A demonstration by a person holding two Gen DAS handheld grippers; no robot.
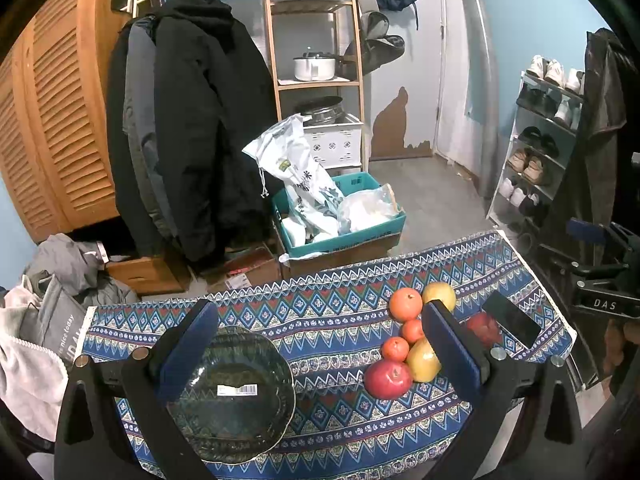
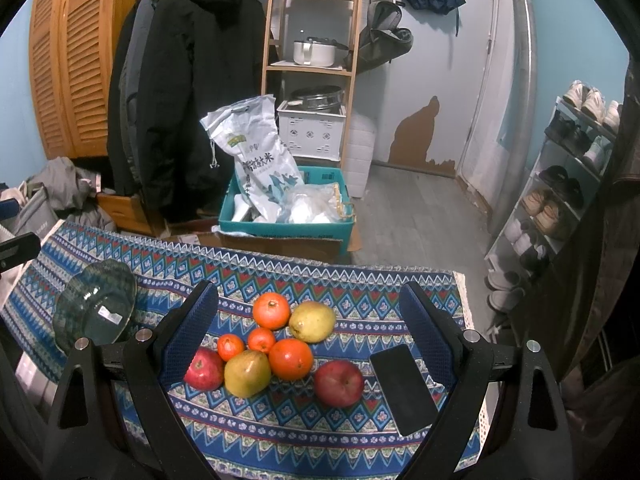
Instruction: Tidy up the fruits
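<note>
Both tongs apart, nothing clamped. Left tongs hover over the counter, w/ the dark glass bowl just under the left-side finger. Right tongs hang above the fruit pile.

Nearest you in the right view: red apple beside the black phone, pear, second apple. Behind those: large orange, two small oranges. Farthest: another orange and second pear. All fruit still on the cloth; bowl holds none. Judged: task at its start.

Risks:
- Fruits touch in a cluster, so closing on one prob. nudges its neighbours; round ones may roll twd the counter edge.
- Phone lies just beside the lone apple; a wide approach could clip it.
- Glass bowl near the edge; dropping fruit in hard could shift or tip it.

View diffs: right cam shows all eight fruits and the bowl only small, at far left. Left cam shows the bowl's inside and barcode label, but its finger hides part of the pile.
</note>
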